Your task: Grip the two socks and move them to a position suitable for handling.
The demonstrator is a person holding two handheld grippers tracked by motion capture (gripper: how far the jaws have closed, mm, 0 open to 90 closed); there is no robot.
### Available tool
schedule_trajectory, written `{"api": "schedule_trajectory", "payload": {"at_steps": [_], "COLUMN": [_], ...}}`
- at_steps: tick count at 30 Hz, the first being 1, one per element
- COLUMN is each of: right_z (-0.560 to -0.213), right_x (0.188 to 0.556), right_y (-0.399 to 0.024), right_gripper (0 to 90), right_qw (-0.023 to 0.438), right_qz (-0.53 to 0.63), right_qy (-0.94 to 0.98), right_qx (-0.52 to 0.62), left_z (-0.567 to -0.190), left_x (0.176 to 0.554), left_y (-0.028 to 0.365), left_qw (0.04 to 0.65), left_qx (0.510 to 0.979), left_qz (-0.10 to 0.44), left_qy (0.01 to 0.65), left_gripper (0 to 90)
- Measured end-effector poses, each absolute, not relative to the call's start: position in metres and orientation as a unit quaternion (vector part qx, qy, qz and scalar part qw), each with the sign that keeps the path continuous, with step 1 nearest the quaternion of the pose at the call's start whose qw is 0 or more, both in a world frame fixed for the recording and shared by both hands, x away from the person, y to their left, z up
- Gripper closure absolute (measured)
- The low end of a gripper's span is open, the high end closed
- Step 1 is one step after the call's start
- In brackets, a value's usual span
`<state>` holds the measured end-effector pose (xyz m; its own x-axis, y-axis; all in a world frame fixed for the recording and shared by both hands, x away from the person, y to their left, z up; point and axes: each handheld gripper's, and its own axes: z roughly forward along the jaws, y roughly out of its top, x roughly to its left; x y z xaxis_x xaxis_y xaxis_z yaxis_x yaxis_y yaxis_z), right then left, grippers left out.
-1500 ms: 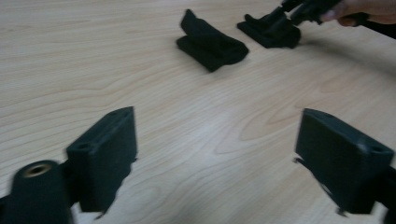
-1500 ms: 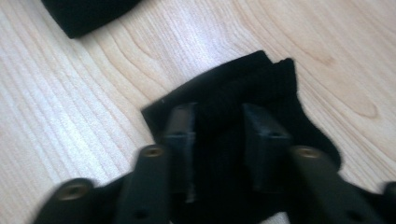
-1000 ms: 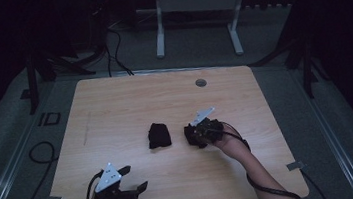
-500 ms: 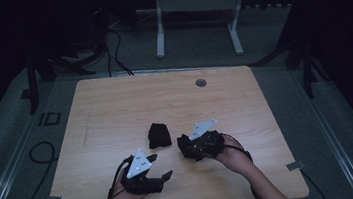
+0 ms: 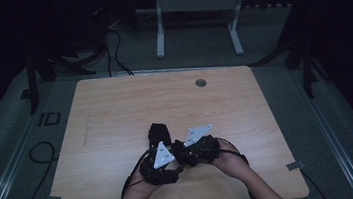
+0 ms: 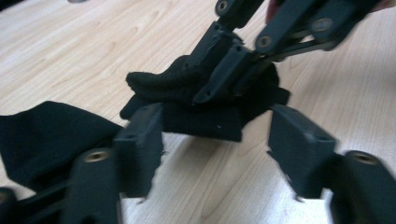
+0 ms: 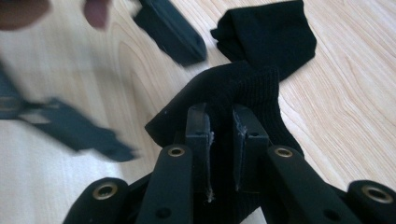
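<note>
- Here, near the front middle of a wooden worktop (image 5: 115, 111), a person's two hands bring their claws together over dark socks.
- The right claw (image 7: 220, 126) pinches a black ribbed sock (image 7: 247, 88), lifting its cuff so the fabric hangs free to be caught.
- The left claw (image 6: 215, 135) has just been narrowing, its jaws still apart with the sock's edge between them, untouched, likely for a second hold.
- A second, folded sock (image 7: 271, 32) lies flat just beyond, apparently waiting.
</note>
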<state>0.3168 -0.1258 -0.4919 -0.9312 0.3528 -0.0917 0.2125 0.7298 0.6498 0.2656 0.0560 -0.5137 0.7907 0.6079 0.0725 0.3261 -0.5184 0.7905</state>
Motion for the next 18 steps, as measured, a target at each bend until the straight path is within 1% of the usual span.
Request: {"api": "schedule_trajectory", "payload": {"at_steps": [1, 3, 4, 5, 8, 9, 10, 11, 12, 14, 18], "right_z": [-0.491, -0.491, -0.492, -0.492, -0.494, -0.494, -0.494, -0.495, -0.495, -0.495, -0.494], "right_x": [0.317, 0.316, 0.316, 0.315, 0.314, 0.314, 0.313, 0.313, 0.313, 0.314, 0.314], "right_y": [-0.126, -0.128, -0.128, -0.129, -0.131, -0.131, -0.132, -0.134, -0.135, -0.137, -0.141], "right_gripper": [78.6, 78.6, 78.7, 78.6, 78.6, 78.6, 78.7, 78.6, 78.7, 78.6, 78.5], "right_qw": [0.101, 0.102, 0.100, 0.096, 0.093, 0.093, 0.093, 0.090, 0.086, 0.084, 0.083], "right_qz": [0.338, 0.339, 0.341, 0.344, 0.348, 0.348, 0.350, 0.354, 0.355, 0.362, 0.368], "right_qy": [0.923, 0.922, 0.922, 0.921, 0.920, 0.920, 0.918, 0.917, 0.916, 0.914, 0.910], "right_qx": [0.156, 0.155, 0.156, 0.157, 0.157, 0.157, 0.160, 0.163, 0.164, 0.164, 0.169], "left_z": [-0.514, -0.517, -0.518, -0.519, -0.522, -0.522, -0.523, -0.524, -0.524, -0.523, -0.518], "left_x": [0.267, 0.269, 0.270, 0.270, 0.271, 0.271, 0.270, 0.270, 0.270, 0.270, 0.268], "left_y": [0.055, 0.052, 0.052, 0.051, 0.051, 0.051, 0.050, 0.050, 0.051, 0.053, 0.055], "left_qw": [0.405, 0.396, 0.397, 0.397, 0.402, 0.402, 0.400, 0.400, 0.401, 0.406, 0.406], "left_qx": [0.855, 0.858, 0.859, 0.858, 0.856, 0.856, 0.856, 0.855, 0.854, 0.853, 0.851], "left_qz": [0.172, 0.173, 0.171, 0.168, 0.163, 0.163, 0.170, 0.170, 0.171, 0.160, 0.171], "left_qy": [0.274, 0.277, 0.276, 0.278, 0.281, 0.281, 0.281, 0.283, 0.284, 0.287, 0.286], "left_gripper": [42.9, 48.7, 49.7, 53.3, 58.0, 63.1, 63.1, 76.4, 84.3, 87.8, 89.3]}}
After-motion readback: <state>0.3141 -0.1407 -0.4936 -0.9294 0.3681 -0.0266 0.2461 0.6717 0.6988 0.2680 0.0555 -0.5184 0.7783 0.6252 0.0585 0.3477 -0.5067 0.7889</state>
